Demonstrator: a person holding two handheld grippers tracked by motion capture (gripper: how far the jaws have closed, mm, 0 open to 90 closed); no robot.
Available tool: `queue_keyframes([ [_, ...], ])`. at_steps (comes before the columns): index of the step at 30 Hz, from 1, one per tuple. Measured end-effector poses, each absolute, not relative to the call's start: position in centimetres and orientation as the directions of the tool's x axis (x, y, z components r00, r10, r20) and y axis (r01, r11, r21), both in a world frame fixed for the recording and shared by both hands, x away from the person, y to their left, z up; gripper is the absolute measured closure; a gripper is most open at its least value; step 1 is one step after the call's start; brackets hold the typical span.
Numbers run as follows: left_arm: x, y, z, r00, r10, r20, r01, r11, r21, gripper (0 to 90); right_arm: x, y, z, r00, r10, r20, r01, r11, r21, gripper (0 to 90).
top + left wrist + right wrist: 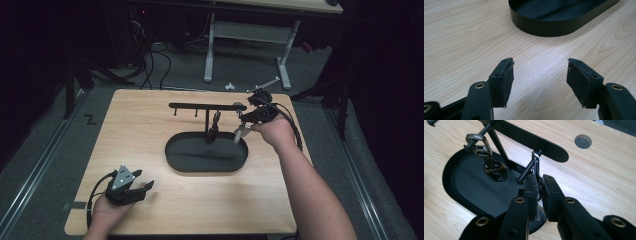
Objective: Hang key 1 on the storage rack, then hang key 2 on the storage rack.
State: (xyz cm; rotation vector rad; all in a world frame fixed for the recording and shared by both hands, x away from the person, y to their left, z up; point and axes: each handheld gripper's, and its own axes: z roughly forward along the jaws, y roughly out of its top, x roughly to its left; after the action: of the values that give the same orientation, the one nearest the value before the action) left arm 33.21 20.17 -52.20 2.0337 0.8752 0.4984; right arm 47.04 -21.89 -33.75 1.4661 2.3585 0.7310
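At the centre right of the high view, the right gripper has its fingers clamped on a thin chrome wrench, which sits at a peg under the right end of the black hanger rack. In the right gripper view the wrench stands nearly upright in the middle of the frame, its upper end against the peg; whether the ring is truly over the peg cannot be told. A second wrench hangs on another peg at the upper left, above the black oval tray.

The risk is a short catch: if the fingers part before the ring seats, the wrench would likely slip off and drop into the tray or onto the counter. A sideways pull might also nudge the light rack and set the hung wrench swinging.

The left gripper, at the lower left of the high view, rests on the counter with its fingers apart and nothing between them.
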Motion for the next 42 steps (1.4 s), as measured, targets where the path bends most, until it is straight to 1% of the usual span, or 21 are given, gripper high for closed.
queue_keyframes([
  [9,33.2,20.2,-52.2,0.675,0.738,0.025,0.403,-0.396,0.825,38.8,47.1,-21.8,-34.4,-0.449,0.892,0.048,0.765,0.356,0.536,83.7],
  [15,33.2,20.3,-52.2,0.675,0.737,0.024,0.405,-0.398,0.823,38.8,46.7,-22.2,-34.4,-0.440,0.896,0.057,0.764,0.341,0.548,79.6],
  [19,33.3,20.2,-52.2,0.677,0.736,0.019,0.402,-0.391,0.828,38.8,46.3,-23.0,-35.1,-0.420,0.906,0.054,0.767,0.322,0.555,71.6],
  [24,33.3,19.8,-52.2,0.684,0.729,0.029,0.393,-0.401,0.828,38.8,45.8,-24.6,-36.2,-0.380,0.924,0.044,0.764,0.287,0.577,58.2],
  [26,33.3,19.7,-52.2,0.684,0.729,0.029,0.392,-0.401,0.828,38.7,45.5,-25.1,-36.7,-0.363,0.931,0.045,0.766,0.271,0.582,54.9],
  [33,33.4,19.5,-52.1,0.684,0.729,0.025,0.399,-0.402,0.824,38.1,44.1,-26.3,-38.6,-0.366,0.931,-0.001,0.737,0.291,0.610,42.5],
  [35,33.5,19.4,-52.2,0.683,0.729,0.027,0.397,-0.402,0.825,37.8,43.7,-26.3,-39.3,-0.373,0.928,-0.012,0.737,0.303,0.604,38.0],
  [37,33.4,19.3,-52.2,0.688,0.725,0.033,0.399,-0.415,0.818,37.8,43.0,-26.5,-40.1,-0.374,0.928,0.000,0.727,0.293,0.621,37.5],
  [38,33.4,19.3,-52.3,0.688,0.725,0.035,0.398,-0.417,0.817,37.8,42.8,-26.5,-40.6,-0.376,0.926,-0.007,0.724,0.298,0.622,37.1],
  [40,33.4,19.2,-52.3,0.687,0.726,0.029,0.401,-0.412,0.818,37.8,41.9,-26.7,-41.5,-0.383,0.923,-0.039,0.688,0.313,0.654,36.7],
  [42,33.3,19.2,-52.3,0.685,0.728,0.029,0.401,-0.411,0.819,37.6,41.1,-26.8,-42.6,-0.380,0.924,-0.044,0.677,0.310,0.668,32.8],
])
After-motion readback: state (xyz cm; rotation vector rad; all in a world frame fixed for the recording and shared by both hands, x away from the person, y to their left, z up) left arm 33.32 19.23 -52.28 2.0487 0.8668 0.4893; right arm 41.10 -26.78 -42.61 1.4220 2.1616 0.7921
